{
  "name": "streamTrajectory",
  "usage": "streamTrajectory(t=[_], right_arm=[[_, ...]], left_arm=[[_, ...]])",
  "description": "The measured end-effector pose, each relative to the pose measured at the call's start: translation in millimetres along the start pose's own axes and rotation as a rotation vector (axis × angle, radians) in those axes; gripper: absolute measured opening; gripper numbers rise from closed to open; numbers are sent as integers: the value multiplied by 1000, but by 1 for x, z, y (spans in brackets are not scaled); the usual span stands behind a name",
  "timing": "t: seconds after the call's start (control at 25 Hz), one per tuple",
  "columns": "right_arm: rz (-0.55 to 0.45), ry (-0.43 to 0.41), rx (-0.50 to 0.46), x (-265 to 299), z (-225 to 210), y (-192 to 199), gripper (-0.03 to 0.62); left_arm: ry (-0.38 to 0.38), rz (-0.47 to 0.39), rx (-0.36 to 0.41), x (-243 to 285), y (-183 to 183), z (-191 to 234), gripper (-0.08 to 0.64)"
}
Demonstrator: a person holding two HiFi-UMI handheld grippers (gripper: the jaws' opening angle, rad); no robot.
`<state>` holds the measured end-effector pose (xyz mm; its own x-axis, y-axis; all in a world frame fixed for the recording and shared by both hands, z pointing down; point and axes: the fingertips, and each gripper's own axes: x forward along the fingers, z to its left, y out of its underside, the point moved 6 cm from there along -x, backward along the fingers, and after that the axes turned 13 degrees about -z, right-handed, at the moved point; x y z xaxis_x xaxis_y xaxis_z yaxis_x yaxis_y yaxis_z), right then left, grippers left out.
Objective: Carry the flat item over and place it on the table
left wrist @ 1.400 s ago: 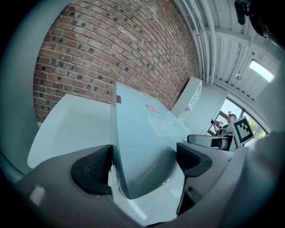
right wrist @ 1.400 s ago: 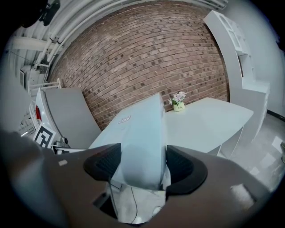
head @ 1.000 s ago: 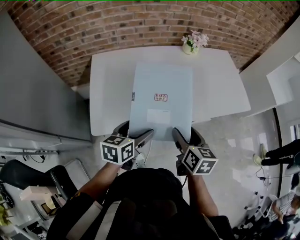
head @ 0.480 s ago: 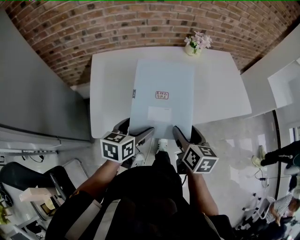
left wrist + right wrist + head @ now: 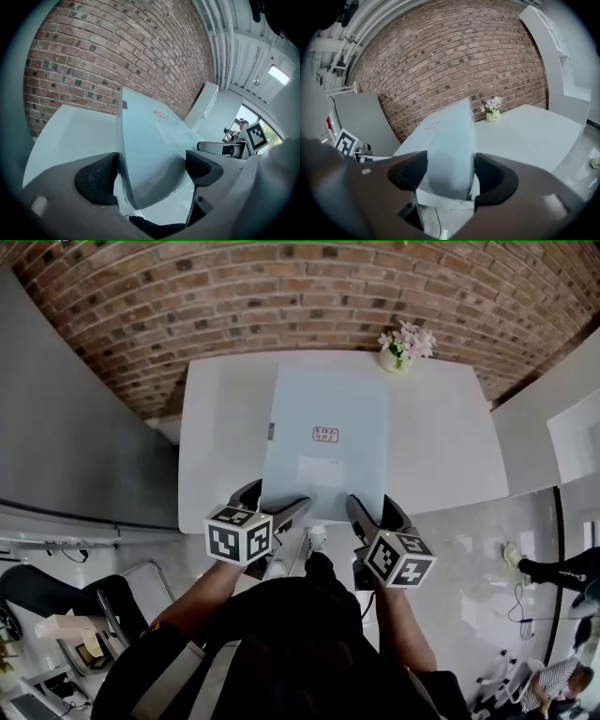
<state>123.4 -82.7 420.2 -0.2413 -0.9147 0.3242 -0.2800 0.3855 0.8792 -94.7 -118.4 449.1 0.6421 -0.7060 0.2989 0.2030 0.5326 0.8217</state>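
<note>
Count: one flat panel, pale blue, bearing one red-printed label, one plain white patch and one small dark tab at its left edge; one white table; one vase of pink flowers. Tongs, two: left tongs and right tongs, each with two dark padded jaws and one marker cube, so two cubes in all. One brick wall behind; two other people, seen only in part at the right margin, one above, one in the lower corner.
</note>
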Motion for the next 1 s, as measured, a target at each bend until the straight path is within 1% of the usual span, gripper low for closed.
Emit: streamTrajectory(t=[0.24, 0.56, 0.8, 1.0], right_arm=[[17, -8, -8, 34, -26, -22, 325], [32, -22, -13, 82, -61, -51, 325], [58, -40, -14, 117, -82, -66, 325], [85, -62, -13, 146, -97, -72, 325]], left_arm=[[-17, -2, -19, 42, -14, 3, 469], [-39, -6, -25, 98, -37, 8, 469], [-75, -12, -34, 131, -50, 15, 469], [-110, -6, -52, 155, -53, 24, 469]])
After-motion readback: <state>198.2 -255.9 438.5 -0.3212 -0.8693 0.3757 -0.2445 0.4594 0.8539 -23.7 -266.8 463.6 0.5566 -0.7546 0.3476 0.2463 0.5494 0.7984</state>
